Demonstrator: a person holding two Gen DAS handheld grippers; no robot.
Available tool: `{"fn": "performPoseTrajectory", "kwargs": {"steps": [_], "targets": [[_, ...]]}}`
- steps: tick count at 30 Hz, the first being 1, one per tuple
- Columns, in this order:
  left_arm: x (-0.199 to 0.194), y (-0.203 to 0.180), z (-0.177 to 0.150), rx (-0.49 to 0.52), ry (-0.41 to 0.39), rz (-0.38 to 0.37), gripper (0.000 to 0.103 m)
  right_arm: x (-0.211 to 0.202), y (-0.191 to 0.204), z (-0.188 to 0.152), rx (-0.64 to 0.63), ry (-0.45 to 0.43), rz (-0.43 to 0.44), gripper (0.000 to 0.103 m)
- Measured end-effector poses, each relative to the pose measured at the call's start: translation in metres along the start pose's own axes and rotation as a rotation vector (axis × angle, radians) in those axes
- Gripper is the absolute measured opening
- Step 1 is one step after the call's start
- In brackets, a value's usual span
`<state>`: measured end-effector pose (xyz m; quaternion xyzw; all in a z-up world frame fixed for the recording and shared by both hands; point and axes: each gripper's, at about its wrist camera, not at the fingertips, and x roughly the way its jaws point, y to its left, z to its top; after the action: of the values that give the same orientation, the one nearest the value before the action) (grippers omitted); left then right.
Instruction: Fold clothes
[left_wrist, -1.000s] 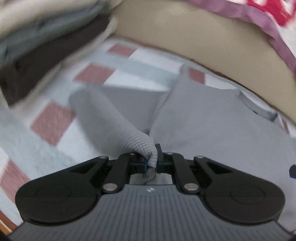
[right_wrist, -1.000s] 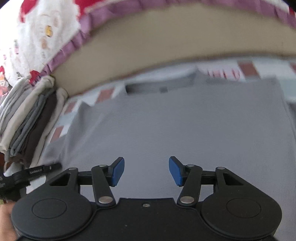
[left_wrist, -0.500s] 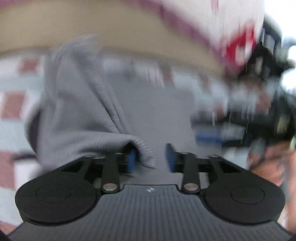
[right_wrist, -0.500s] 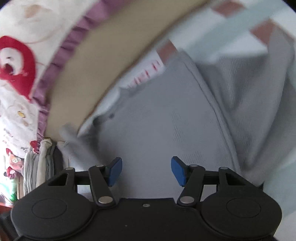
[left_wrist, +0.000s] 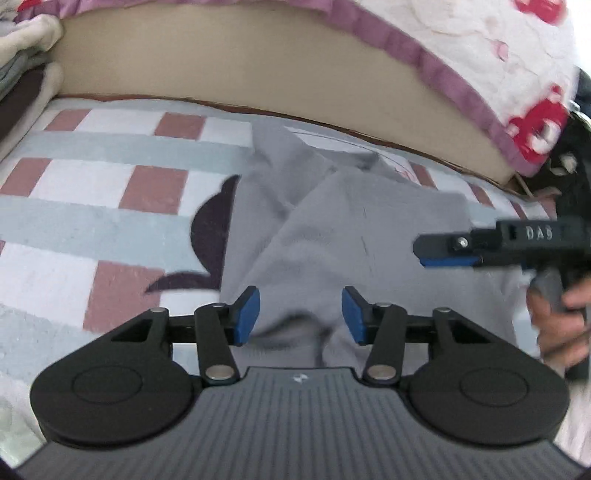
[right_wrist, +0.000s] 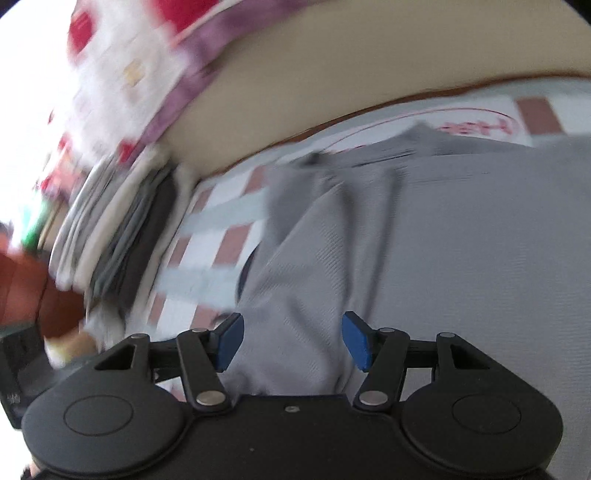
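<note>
On checked bedsheet (left_wrist: 92, 184), grey shirt (left_wrist: 332, 229).

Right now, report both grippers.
Left gripper: jaws opening, nothing pinched, grey shirt lying below.
Right gripper: open, holding nothing.

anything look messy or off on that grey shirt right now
Yes. The grey shirt has its left sleeve folded in crookedly, bunched into ridges near the collar rather than lying flat. Nothing looks torn or stained. The stack of folded clothes beside it looks tidy.
</note>
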<state>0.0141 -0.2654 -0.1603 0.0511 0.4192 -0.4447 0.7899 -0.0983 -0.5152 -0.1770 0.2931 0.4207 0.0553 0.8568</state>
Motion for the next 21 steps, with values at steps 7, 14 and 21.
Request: {"fn": "performPoseTrajectory", "kwargs": {"steps": [7,14,21], "targets": [[0.017,-0.008,-0.018,0.11,0.066,-0.095,0.052,0.04,0.048,-0.02,-0.348,0.135,-0.213,0.069],[0.029,0.002,-0.03,0.056,0.174,-0.103,0.01,0.005,-0.016,-0.009,0.124,0.012,-0.1,0.02],[0.027,0.001,-0.036,0.096,0.231,-0.114,0.01,-0.029,-0.067,-0.029,0.422,-0.012,-0.358,0.023]]}}
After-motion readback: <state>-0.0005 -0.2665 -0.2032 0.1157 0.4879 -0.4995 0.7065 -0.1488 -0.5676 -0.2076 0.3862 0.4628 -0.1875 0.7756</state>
